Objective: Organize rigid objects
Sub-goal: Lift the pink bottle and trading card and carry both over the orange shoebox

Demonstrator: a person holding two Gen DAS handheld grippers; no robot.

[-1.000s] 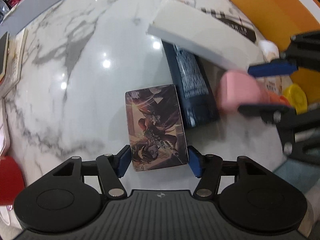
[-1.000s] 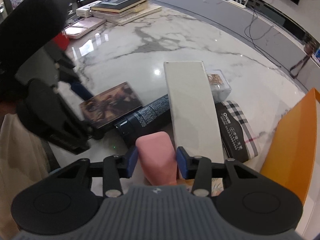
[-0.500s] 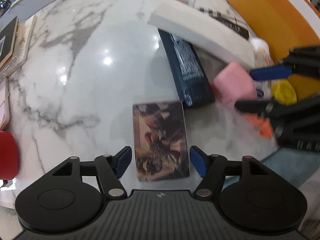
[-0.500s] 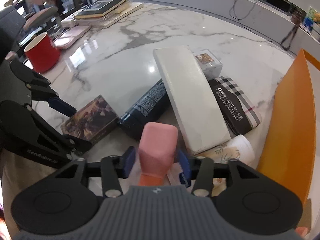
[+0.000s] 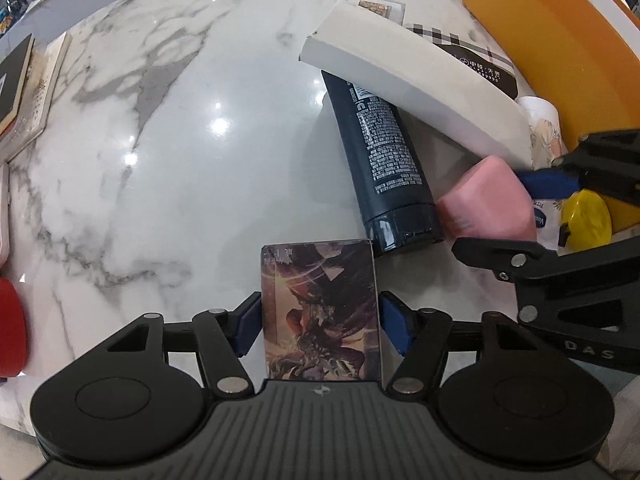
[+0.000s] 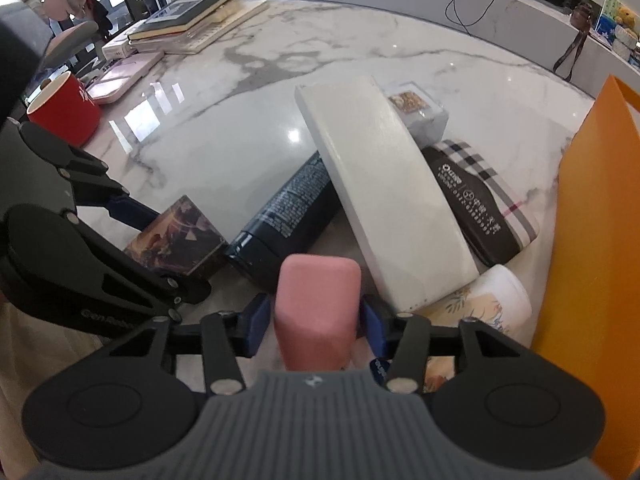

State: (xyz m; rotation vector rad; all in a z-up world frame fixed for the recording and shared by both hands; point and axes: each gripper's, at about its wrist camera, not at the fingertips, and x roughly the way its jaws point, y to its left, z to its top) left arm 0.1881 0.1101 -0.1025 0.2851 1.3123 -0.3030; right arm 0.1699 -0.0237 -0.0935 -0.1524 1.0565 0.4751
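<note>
My left gripper is shut on an illustrated card box, which also shows in the right wrist view, at the near table edge. My right gripper is shut on a pink bottle, seen from the side in the left wrist view. A dark tube lies beside both. A long white box rests tilted over the tube and a plaid-edged black case. A small clear box sits behind the white box.
An orange bag stands at the right. A floral white tube and a yellow-capped item lie by it. A red mug, a pink case and stacked books sit at the far left of the marble table.
My left gripper has closed on the card box, which now sits deeper between the fingers. My right gripper has moved closer to the left one with the pink bottle.
</note>
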